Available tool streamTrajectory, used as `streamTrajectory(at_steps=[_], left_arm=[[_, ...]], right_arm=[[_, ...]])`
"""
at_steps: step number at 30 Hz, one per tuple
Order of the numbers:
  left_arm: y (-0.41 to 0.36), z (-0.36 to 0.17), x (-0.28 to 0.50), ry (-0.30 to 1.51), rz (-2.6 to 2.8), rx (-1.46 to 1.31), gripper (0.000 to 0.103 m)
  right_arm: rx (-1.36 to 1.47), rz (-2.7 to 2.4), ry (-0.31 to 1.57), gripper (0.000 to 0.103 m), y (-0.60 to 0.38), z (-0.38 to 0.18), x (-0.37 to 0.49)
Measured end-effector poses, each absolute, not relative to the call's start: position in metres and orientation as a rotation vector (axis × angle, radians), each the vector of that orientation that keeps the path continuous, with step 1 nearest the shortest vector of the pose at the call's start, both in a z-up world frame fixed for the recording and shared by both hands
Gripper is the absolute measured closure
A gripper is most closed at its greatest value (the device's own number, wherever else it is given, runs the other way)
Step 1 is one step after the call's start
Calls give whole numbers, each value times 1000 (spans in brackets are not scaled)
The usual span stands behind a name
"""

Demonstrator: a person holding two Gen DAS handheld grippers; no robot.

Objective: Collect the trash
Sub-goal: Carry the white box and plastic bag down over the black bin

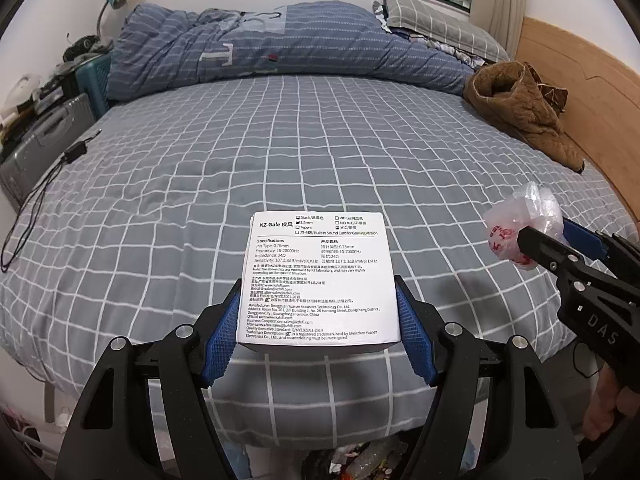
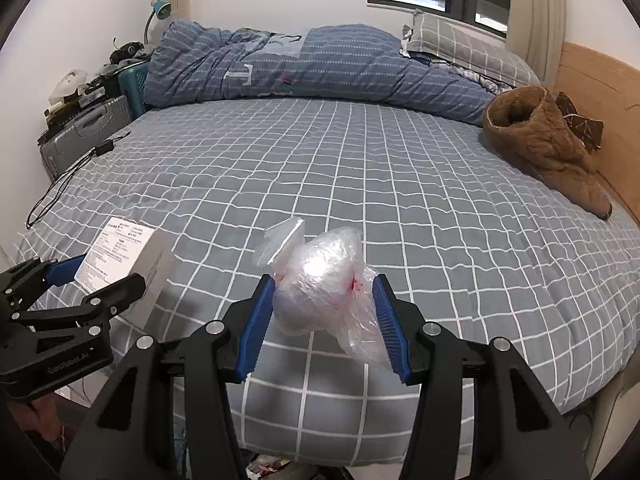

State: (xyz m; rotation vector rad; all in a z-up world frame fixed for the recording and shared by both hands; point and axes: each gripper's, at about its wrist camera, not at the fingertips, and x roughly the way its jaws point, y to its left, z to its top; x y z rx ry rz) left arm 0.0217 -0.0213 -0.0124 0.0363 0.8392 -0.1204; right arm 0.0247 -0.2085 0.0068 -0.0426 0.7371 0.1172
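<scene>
A white cardboard box (image 1: 316, 280) with printed specifications sits between the blue pads of my left gripper (image 1: 316, 320), which is shut on it above the near edge of the bed. The same box (image 2: 120, 264) shows at the left of the right wrist view, in the left gripper (image 2: 96, 276). My right gripper (image 2: 326, 308) is shut on a crumpled clear plastic bag (image 2: 320, 280) with red print. In the left wrist view that bag (image 1: 520, 224) bulges out of the right gripper (image 1: 544, 236) at the right edge.
A bed with a grey checked sheet (image 1: 300, 152) fills both views. A blue quilt (image 1: 260, 44), a brown garment (image 1: 520, 108), a black cable (image 1: 48, 184) and a grey suitcase (image 1: 44, 136) lie around it. Mixed trash (image 1: 360, 460) shows below the bed edge.
</scene>
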Motion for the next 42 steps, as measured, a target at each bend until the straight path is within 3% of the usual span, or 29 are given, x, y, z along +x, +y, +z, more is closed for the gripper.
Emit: streamTrajectory(at_steps=[42], left_arm=[[-35, 17, -142, 882, -151, 4, 34]], right_arm=[[14, 126, 745, 54, -208, 50, -149]])
